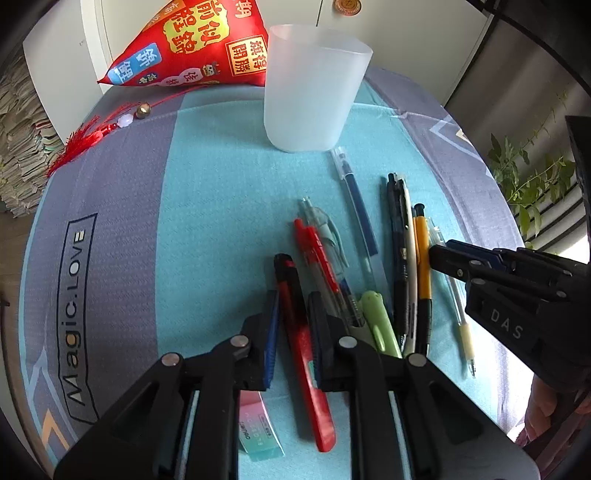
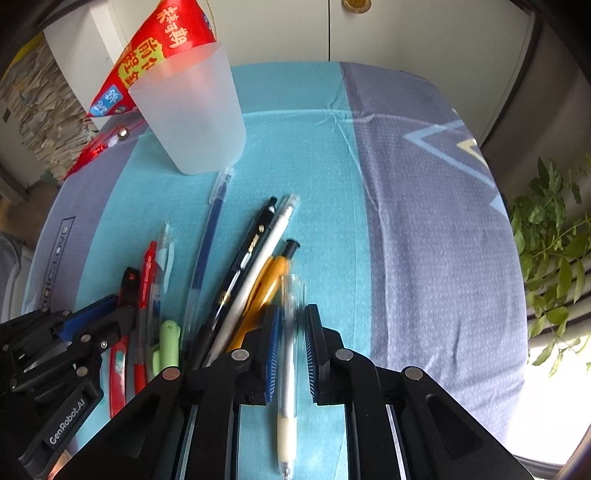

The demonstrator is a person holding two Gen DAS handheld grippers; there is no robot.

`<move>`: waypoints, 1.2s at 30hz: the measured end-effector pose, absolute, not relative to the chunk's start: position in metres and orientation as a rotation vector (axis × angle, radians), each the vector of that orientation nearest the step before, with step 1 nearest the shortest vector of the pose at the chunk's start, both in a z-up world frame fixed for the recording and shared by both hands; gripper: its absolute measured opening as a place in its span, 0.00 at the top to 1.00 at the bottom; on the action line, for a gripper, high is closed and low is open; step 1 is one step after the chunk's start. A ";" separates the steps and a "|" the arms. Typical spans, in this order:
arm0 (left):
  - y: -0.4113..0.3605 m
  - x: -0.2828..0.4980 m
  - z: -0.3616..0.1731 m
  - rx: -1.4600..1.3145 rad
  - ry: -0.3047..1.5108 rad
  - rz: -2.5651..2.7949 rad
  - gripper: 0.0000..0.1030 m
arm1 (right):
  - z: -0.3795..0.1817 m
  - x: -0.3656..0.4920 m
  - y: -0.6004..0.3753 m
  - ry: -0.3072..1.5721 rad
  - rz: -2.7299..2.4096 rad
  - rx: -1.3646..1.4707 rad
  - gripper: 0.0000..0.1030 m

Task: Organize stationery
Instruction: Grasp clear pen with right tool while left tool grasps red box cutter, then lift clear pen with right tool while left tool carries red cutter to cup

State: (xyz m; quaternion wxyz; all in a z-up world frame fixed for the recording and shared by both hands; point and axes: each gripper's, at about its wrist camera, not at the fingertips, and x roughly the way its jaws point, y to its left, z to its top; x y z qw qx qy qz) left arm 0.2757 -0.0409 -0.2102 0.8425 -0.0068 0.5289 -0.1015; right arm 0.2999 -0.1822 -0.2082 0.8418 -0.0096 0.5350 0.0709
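Your left claw point(image 1: 291, 325) pinches the red pen point(image 1: 306, 354), and your right claw point(image 2: 290, 349) grips the clear pen point(image 2: 287, 391). Both work over pens strewn mid-table point(image 1: 207, 206) on a teal-and-grey cloth point(image 2: 424, 229). The frosted cup point(image 1: 314, 88) stands near the far edge, white cabinets point(image 2: 280, 29) behind.

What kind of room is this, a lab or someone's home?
Probably a home. The pens lie on a printed fabric cover, a red festive pennant with a tassel sits behind the frosted cup, and a leafy houseplant stands by a bright window.
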 end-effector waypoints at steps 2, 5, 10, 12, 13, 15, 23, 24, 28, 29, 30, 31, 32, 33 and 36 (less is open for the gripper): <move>-0.041 0.277 -0.210 -0.018 1.118 -0.214 0.85 | -0.208 0.305 -0.179 1.135 0.145 -0.035 0.87; -0.041 0.279 -0.210 -0.016 1.110 -0.215 0.85 | -0.208 0.309 -0.176 1.127 0.143 -0.045 0.87; -0.036 0.278 -0.209 -0.021 1.107 -0.226 0.88 | -0.206 0.308 -0.179 1.113 0.164 -0.007 0.87; -0.032 0.276 -0.205 -0.028 1.100 -0.226 0.88 | -0.197 0.302 -0.185 1.088 0.176 0.032 0.87; -0.031 0.275 -0.200 -0.028 1.089 -0.225 0.89 | -0.190 0.298 -0.188 1.069 0.182 0.042 0.87; -0.030 0.271 -0.191 -0.031 1.068 -0.228 0.89 | -0.176 0.290 -0.190 1.029 0.188 0.051 0.87; -0.031 0.247 -0.146 -0.021 0.937 -0.252 0.89 | -0.128 0.259 -0.191 0.892 0.224 0.063 0.87; -0.034 0.246 -0.142 -0.018 0.923 -0.255 0.89 | -0.124 0.256 -0.189 0.882 0.226 0.065 0.87; -0.037 0.235 -0.124 -0.003 0.864 -0.270 0.89 | -0.108 0.244 -0.191 0.832 0.239 0.067 0.89; -0.038 0.233 -0.120 -0.001 0.853 -0.272 0.89 | -0.104 0.242 -0.191 0.817 0.241 0.065 0.89; -0.038 0.232 -0.116 0.001 0.840 -0.271 0.89 | -0.102 0.239 -0.191 0.805 0.241 0.063 0.89; -0.038 0.231 -0.113 0.005 0.832 -0.270 0.89 | -0.100 0.238 -0.191 0.795 0.238 0.062 0.89; -0.038 0.231 -0.110 0.007 0.826 -0.269 0.89 | -0.098 0.237 -0.192 0.787 0.235 0.063 0.89; -0.039 0.232 -0.108 0.008 0.823 -0.268 0.89 | -0.097 0.236 -0.193 0.782 0.234 0.067 0.89; -0.039 0.236 -0.100 0.011 0.807 -0.260 0.89 | -0.090 0.233 -0.195 0.765 0.238 0.071 0.89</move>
